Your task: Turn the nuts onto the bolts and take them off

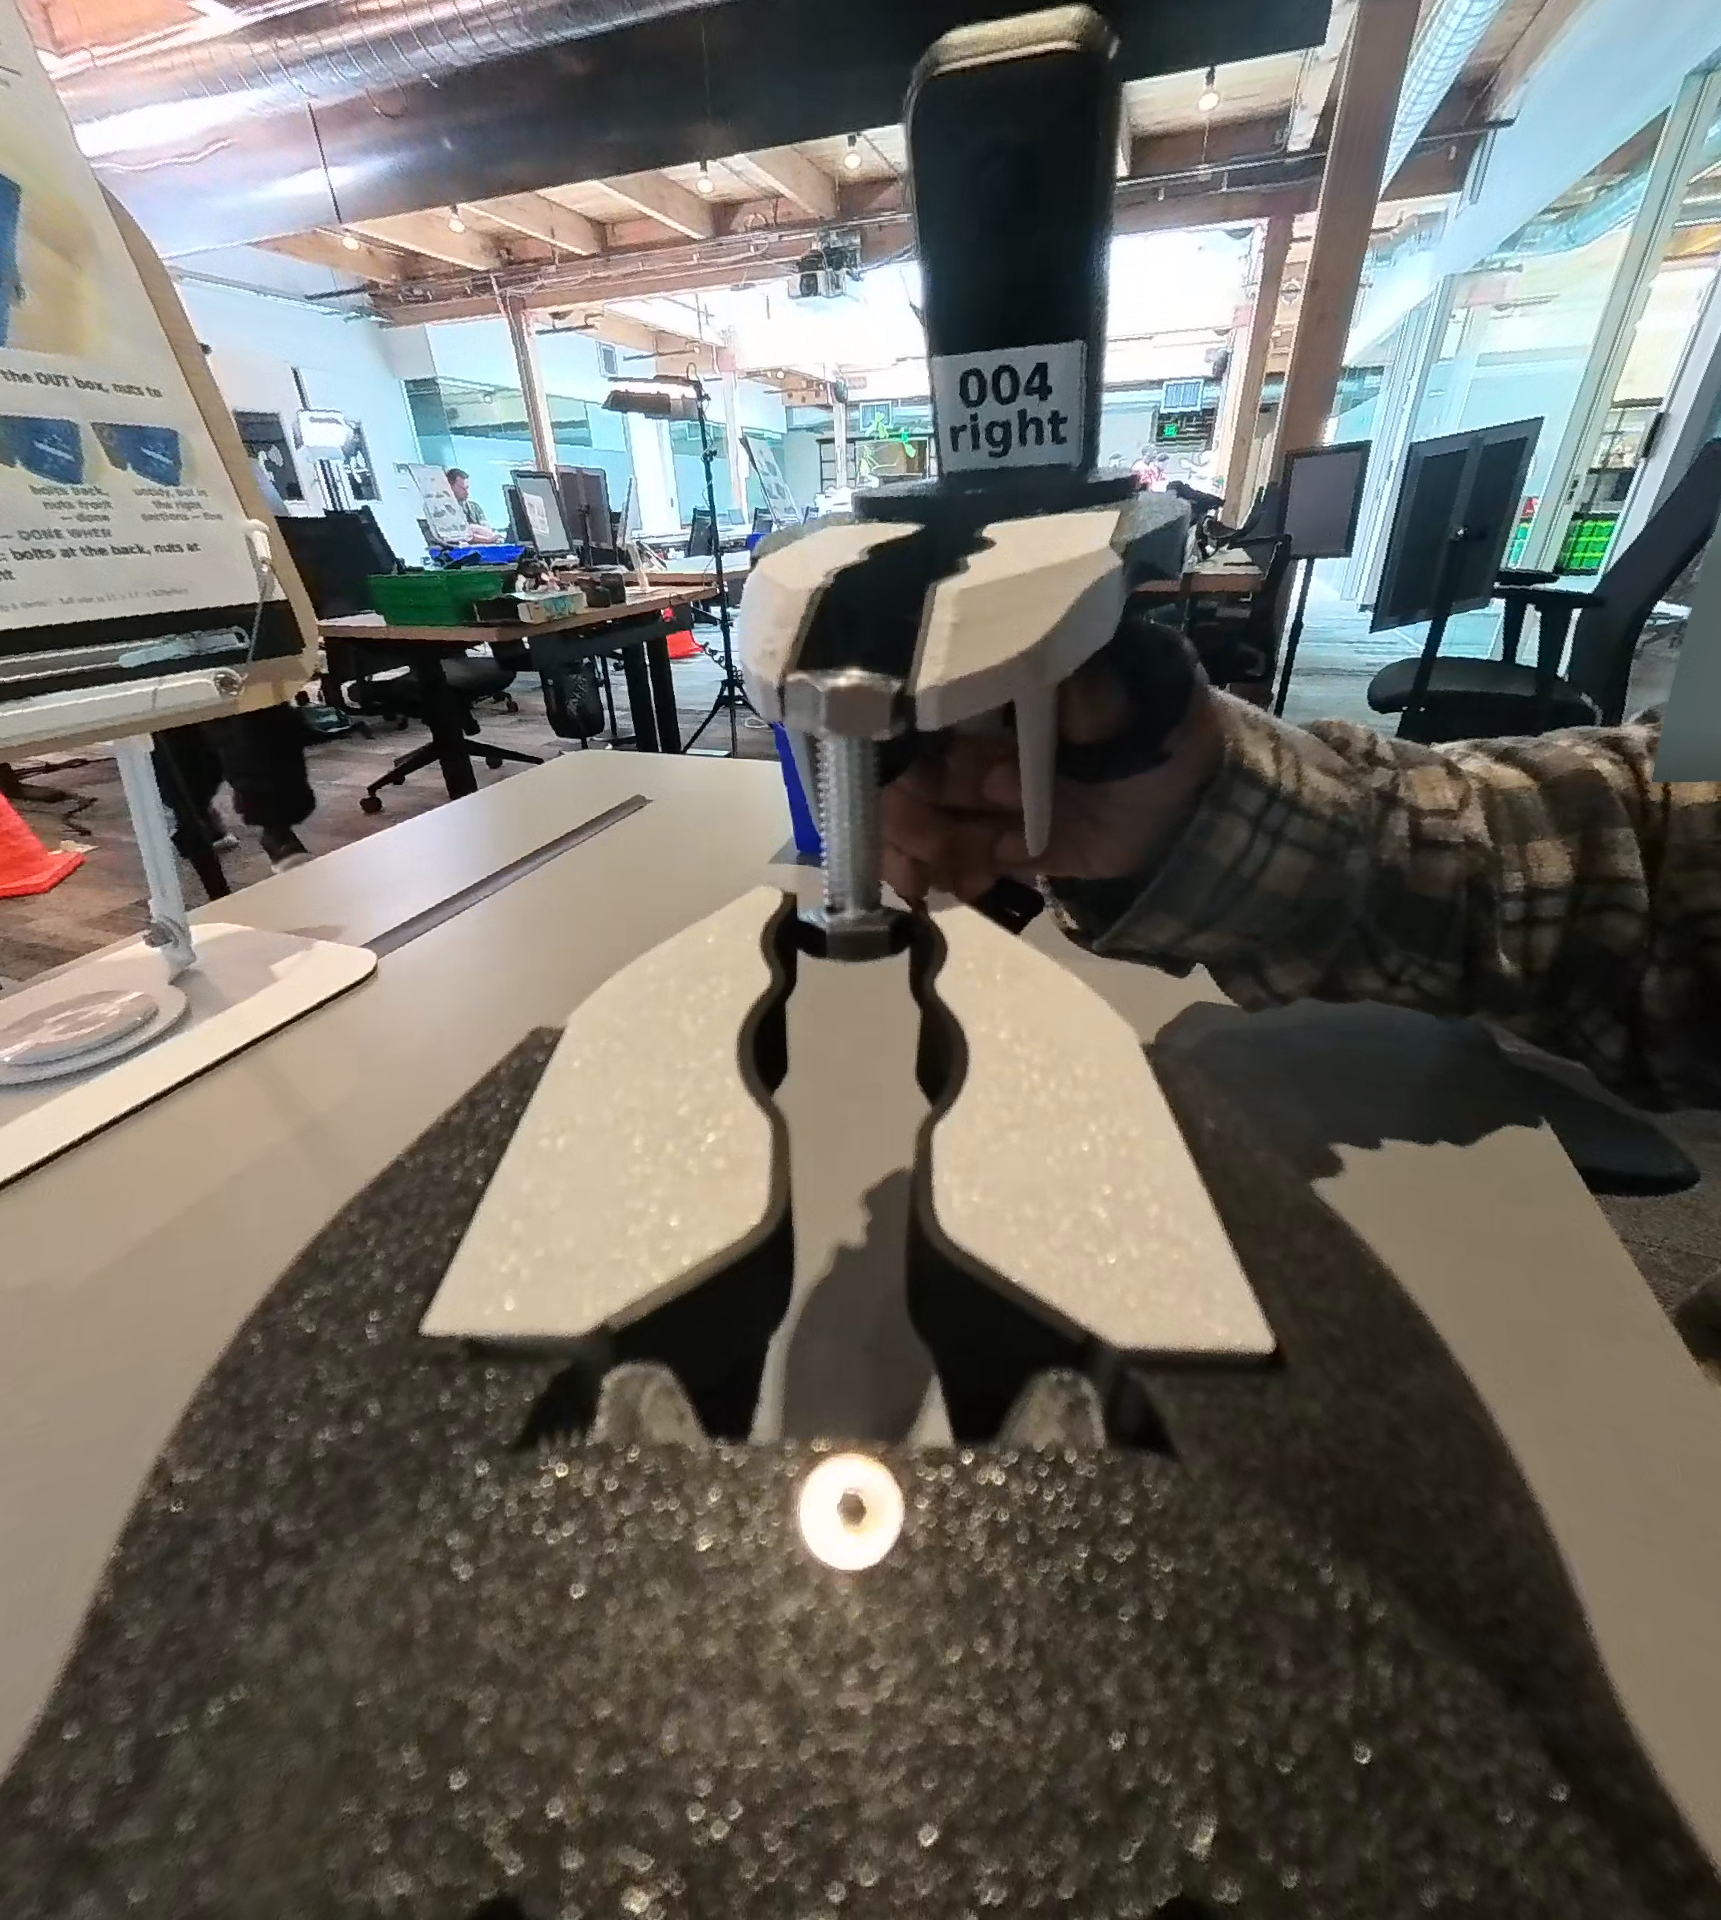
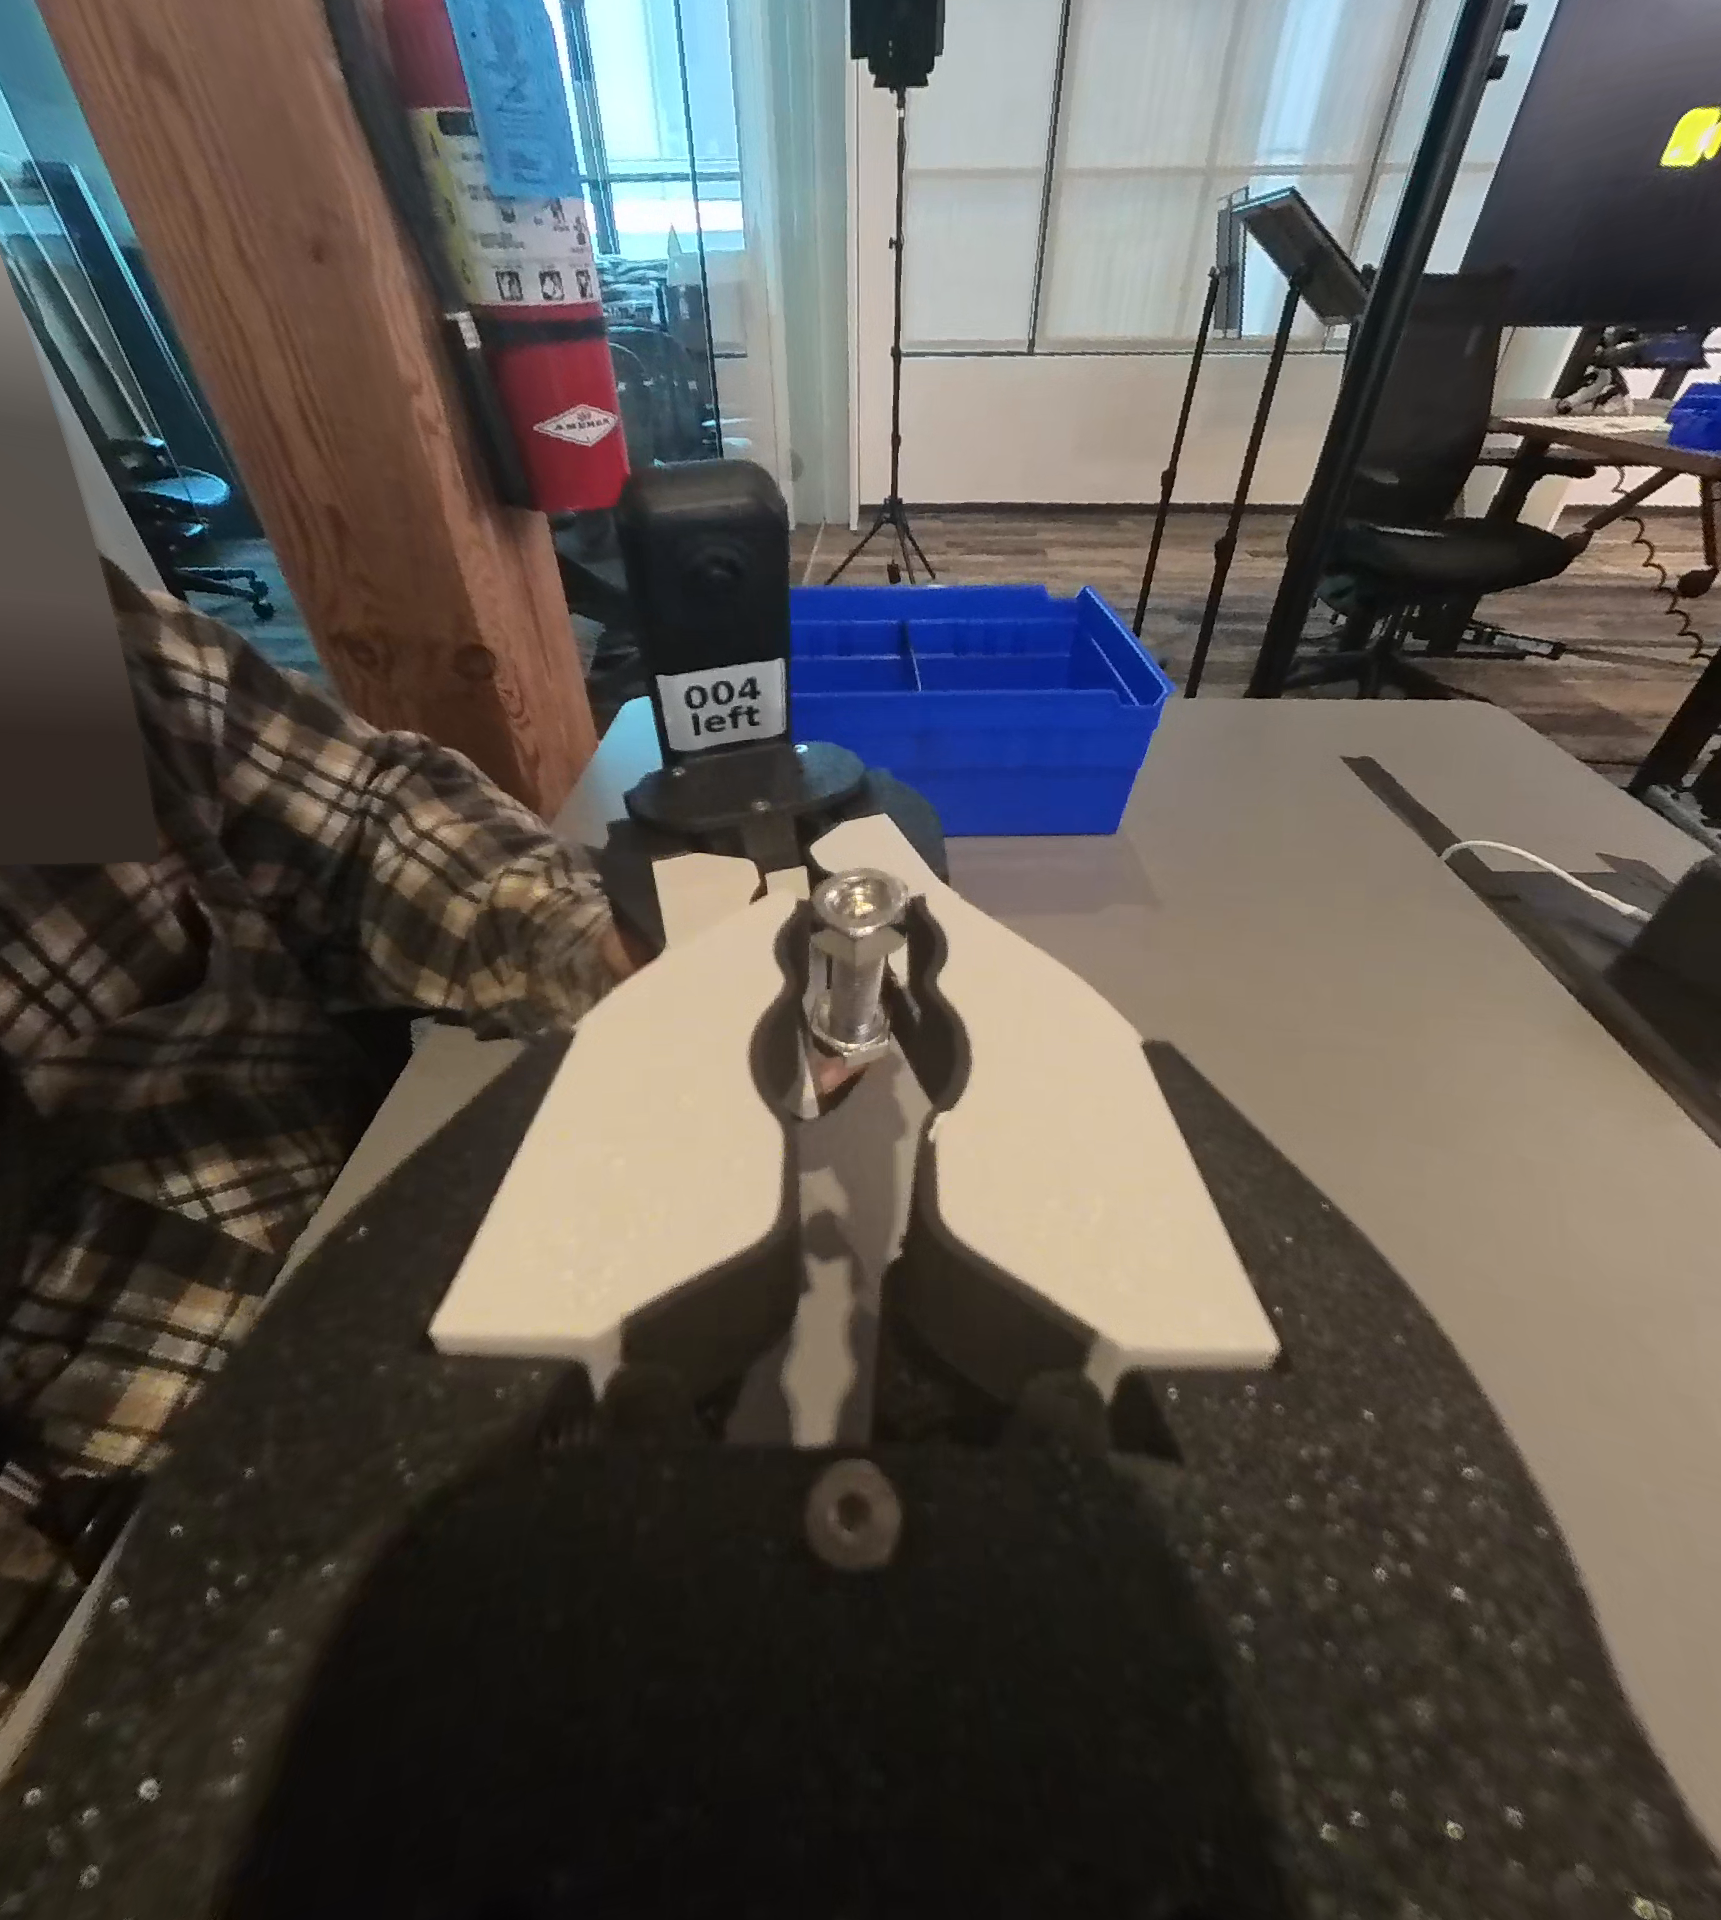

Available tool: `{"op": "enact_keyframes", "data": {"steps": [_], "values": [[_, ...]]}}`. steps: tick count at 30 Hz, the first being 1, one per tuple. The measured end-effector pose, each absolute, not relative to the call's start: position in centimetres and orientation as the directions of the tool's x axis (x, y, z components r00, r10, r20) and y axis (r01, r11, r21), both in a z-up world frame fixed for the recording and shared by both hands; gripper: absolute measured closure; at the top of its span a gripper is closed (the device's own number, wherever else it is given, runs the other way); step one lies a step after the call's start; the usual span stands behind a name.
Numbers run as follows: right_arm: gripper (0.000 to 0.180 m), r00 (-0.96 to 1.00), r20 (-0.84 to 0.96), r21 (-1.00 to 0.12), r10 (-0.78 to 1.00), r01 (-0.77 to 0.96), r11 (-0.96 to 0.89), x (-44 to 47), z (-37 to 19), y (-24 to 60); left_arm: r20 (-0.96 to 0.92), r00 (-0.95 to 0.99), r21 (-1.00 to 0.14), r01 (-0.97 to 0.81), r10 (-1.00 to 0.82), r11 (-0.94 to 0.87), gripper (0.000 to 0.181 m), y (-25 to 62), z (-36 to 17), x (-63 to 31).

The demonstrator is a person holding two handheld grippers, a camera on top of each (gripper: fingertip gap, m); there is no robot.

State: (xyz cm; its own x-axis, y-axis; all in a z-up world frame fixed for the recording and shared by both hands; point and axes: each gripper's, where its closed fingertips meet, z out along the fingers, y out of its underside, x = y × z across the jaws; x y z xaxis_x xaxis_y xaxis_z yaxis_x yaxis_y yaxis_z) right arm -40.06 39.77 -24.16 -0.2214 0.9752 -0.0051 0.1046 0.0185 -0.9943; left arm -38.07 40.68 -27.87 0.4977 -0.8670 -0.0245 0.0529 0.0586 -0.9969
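Above the grey table (image 1: 212,1299), clear of its surface, the bolt (image 1: 848,805) hangs between the two grippers, gripped at both ends. The left gripper (image 1: 851,940) pinches the lower end, its fingertips pressed in on a hex piece there — the nut (image 1: 843,918), by its shape and place on the thread. The right gripper (image 1: 861,707) comes in from the far side, tilted over, and closes on the hex piece at the top (the bolt's head, I judge, though from the right wrist view the two hexes are hard to tell apart). In that view the bolt (image 2: 848,971) runs away from the camera, its far end (image 2: 853,902) sitting in the left gripper's fingers.

Holding each end apart makes sense: one gripper fixes one part while the other twists, so thread turns against thread instead of the whole piece spinning. Keeping it off the table leaves both wrists room to rotate.

Whether the nut is going on or coming off cannot be told from this — it sits near the thread's end. Behind the left gripper stands a blue bin (image 2: 970,717), divided inside, likely where the parts go.
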Motion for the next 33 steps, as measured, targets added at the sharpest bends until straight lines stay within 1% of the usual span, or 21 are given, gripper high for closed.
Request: {"op": "enact_keyframes", "data": {"steps": [9, 15, 26, 28, 33], "values": [[0.163, -0.228, -0.015, -0.994, 0.974, 0.105, 0.009, -39.99, -24.31, 39.93, -0.026, 0.496, -0.998, 0.041, -0.868, 0.053, 0.161, 40.78, -28.08, -38.07], [0.158, -0.216, -0.017, -0.993, 0.976, 0.114, 0.008, -40.0, -24.48, 40.21, -0.024, 0.495, -0.998, 0.034, -0.869, 0.047, 0.161, 40.86, -28.26, -38.0], [0.158, -0.221, -0.011, -0.992, 0.975, 0.126, 0.017, -39.96, -24.66, 40.11, -0.032, 0.492, -0.999, 0.019, -0.87, 0.047, 0.161, 40.84, -28.45, -37.84], [0.161, -0.226, -0.01, -0.992, 0.974, 0.121, 0.018, -39.87, -24.62, 40.06, -0.033, 0.495, -0.999, 0.019, -0.868, 0.049, 0.161, 40.88, -28.4, -37.9], [0.161, -0.233, -0.031, -0.995, 0.972, 0.104, -0.007, -39.79, -24.54, 40.13, -0.038, 0.5, -0.998, 0.023, -0.865, 0.057, 0.161, 40.84, -28.27, -37.98]]}}
